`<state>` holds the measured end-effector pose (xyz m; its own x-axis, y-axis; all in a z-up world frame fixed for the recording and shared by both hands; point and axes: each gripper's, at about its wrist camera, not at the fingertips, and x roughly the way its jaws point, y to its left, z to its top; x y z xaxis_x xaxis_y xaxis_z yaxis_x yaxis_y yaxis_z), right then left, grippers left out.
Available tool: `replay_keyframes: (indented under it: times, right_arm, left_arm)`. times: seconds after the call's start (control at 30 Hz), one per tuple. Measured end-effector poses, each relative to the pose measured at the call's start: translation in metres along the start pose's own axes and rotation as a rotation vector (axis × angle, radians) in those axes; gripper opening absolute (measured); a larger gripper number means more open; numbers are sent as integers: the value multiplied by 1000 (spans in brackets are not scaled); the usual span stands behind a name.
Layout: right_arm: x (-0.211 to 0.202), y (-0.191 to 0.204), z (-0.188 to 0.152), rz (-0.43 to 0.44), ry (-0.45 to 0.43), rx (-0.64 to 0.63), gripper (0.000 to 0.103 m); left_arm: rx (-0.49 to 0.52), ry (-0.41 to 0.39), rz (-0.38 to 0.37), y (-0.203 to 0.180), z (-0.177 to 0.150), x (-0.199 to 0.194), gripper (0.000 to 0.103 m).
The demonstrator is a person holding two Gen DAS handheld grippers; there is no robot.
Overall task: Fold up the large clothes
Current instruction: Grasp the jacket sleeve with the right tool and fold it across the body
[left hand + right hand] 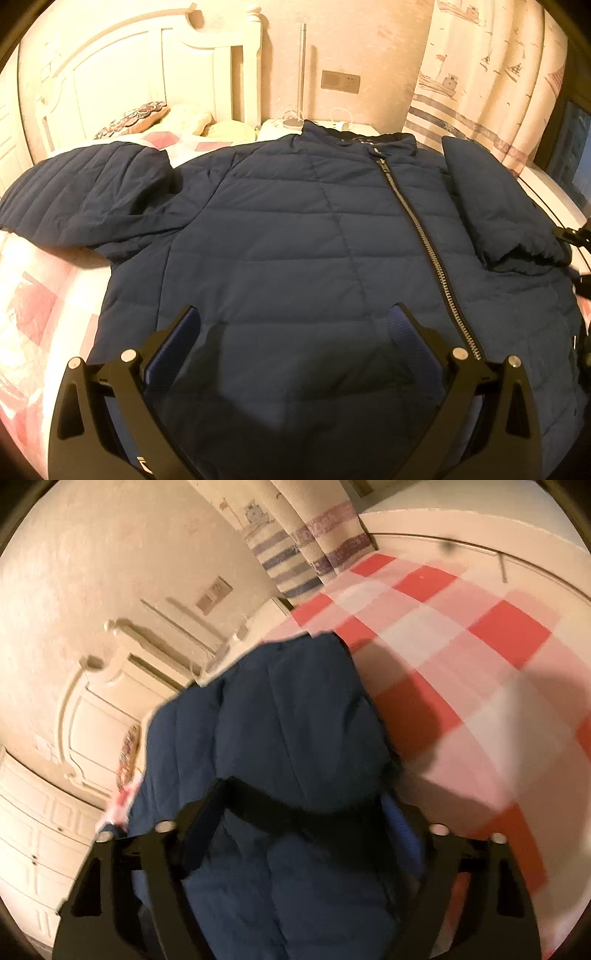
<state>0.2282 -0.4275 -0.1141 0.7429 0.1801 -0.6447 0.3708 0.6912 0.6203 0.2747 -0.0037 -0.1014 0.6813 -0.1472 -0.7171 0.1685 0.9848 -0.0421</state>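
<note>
Pink-and-white checked bedspread on a bed, white headboard and boat-print curtain behind. No readable writing anywhere. Spread flat across the bed: navy quilted jacket, zipped, right sleeve folded over its front. Left gripper tilted down over the hem, fingers wide apart, holding nothing. Right gripper rolled sideways, parted fingers straddling the sleeve cuff; grip impossible to judge through blur.
</note>
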Motion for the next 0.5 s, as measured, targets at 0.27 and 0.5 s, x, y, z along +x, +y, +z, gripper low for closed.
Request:
replay_keyframes:
  times: [0.27, 0.5]
  right_arm:
    - [-25, 137, -26, 53, -272, -460, 38]
    - [15, 275, -114, 326, -68, -917, 38]
  left_arm:
    - [-28, -77, -21, 5, 2, -12, 101]
    - [-43, -89, -53, 8, 2, -15, 101]
